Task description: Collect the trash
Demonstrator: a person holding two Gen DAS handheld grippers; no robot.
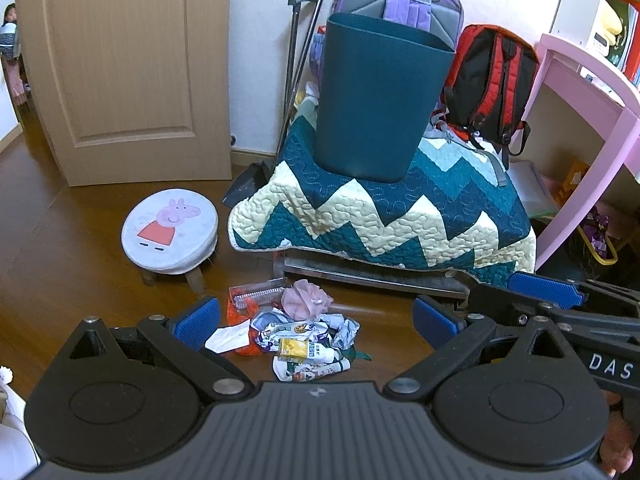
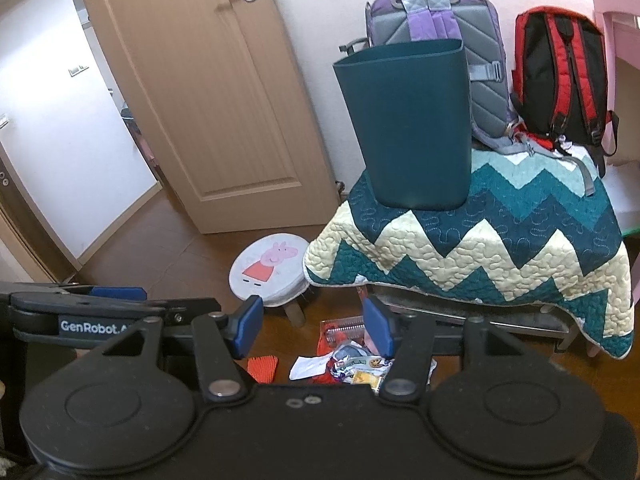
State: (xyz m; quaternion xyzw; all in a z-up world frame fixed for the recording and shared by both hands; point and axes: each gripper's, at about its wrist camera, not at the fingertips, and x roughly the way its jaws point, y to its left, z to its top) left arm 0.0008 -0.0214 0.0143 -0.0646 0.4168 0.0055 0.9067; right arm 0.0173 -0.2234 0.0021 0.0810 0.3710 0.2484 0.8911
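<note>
Lying on the brown wood floor, the heap of crumpled wrappers sits below both spread, empty grippers, left and right; the dark teal plastic bin stands on the zigzag quilt.

I note a trash pile of crumpled wrappers and paper on the floor; a teal bin stands upright on the quilt.

A child's room in a home: wood floor, panelled door at ten o'clock, and a small stool with a cartoon pig on its seat. At twelve, two backpacks lean on the wall behind a zigzag quilt. A pink desk with books stands at two.
</note>
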